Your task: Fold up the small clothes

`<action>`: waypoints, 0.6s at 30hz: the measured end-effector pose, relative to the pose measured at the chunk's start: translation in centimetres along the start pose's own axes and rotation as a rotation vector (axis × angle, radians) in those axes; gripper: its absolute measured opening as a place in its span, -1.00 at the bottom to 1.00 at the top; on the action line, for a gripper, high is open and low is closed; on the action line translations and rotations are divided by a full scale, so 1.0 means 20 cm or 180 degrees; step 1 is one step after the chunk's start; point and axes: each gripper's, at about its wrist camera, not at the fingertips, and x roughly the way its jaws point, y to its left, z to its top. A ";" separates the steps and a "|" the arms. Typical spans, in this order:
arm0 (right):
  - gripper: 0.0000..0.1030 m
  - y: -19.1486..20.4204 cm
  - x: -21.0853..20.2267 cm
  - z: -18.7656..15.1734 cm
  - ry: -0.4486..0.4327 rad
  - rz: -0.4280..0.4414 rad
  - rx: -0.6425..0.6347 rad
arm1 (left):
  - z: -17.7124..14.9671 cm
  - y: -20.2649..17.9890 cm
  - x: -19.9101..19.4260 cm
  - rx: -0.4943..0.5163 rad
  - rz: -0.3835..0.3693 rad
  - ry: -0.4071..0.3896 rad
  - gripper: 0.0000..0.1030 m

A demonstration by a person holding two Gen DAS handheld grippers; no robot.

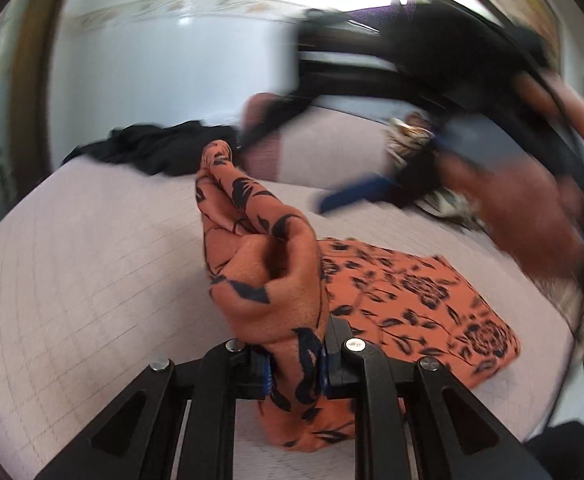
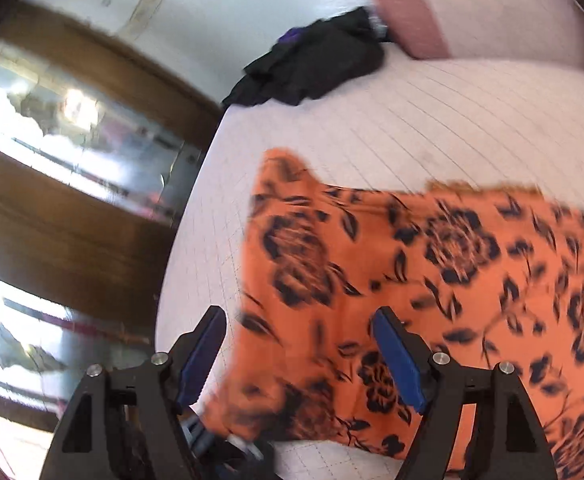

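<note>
An orange garment with a dark floral print (image 1: 412, 300) lies partly folded on a pale quilted bed (image 1: 72, 280). My left gripper (image 1: 295, 372) is shut on a bunched corner of it and holds that fold (image 1: 260, 248) raised above the bed. In the right wrist view the same garment (image 2: 432, 272) spreads below my right gripper (image 2: 300, 348), which is open and empty, with its blue pads (image 2: 398, 364) just over the cloth's near edge. In the left wrist view the right gripper (image 1: 356, 196) appears blurred at the upper right, held by a hand.
A black garment (image 1: 160, 152) lies crumpled at the far edge of the bed, also in the right wrist view (image 2: 316, 68). A striped cloth (image 1: 408, 140) lies at the right. A pink pillow (image 2: 408, 8) is at the head. A wooden-framed mirror (image 2: 76, 152) stands to the left.
</note>
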 end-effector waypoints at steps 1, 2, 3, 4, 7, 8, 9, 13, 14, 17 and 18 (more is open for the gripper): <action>0.53 0.03 0.02 0.03 0.0049 -0.0069 -0.0072 | 0.00 -0.04 0.00 0.0109 -0.0045 0.0001 -0.67; 0.53 0.05 0.04 0.06 0.0108 -0.0161 -0.0123 | -0.01 -0.07 0.01 0.0192 -0.0073 0.0008 -0.67; 0.53 0.06 0.06 0.08 0.0179 -0.0273 -0.0156 | -0.01 -0.11 0.01 0.0288 -0.0107 0.0020 -0.67; 0.53 0.06 0.10 0.11 0.0240 -0.0383 -0.0170 | -0.02 -0.13 0.01 0.0350 -0.0128 0.0027 -0.67; 0.53 0.04 0.16 0.16 0.0283 -0.0744 -0.0209 | -0.05 -0.19 0.03 0.0569 -0.0188 0.0068 -0.67; 0.52 0.01 0.15 0.17 0.0217 -0.0809 -0.0219 | -0.06 -0.20 0.03 0.0608 -0.0196 0.0085 -0.67; 0.41 -0.02 0.14 0.17 0.0154 -0.0890 -0.0220 | -0.06 -0.20 0.04 0.0634 -0.0203 0.0106 -0.67; -0.70 -0.16 0.10 0.11 -0.0008 -0.1021 -0.0249 | -0.08 -0.22 0.04 0.0630 -0.0358 0.0195 -0.67; -0.72 -0.22 0.07 0.08 -0.0093 -0.0980 -0.0196 | -0.08 -0.24 0.05 0.0654 -0.0393 0.0205 -0.67; -0.73 -0.39 -0.04 -0.01 -0.0378 -0.0795 0.0036 | -0.10 -0.30 0.05 0.0730 -0.0541 0.0262 -0.67; -0.74 -0.46 -0.08 -0.05 -0.0478 -0.0702 0.0125 | -0.09 -0.33 0.05 0.0694 -0.0658 0.0295 -0.67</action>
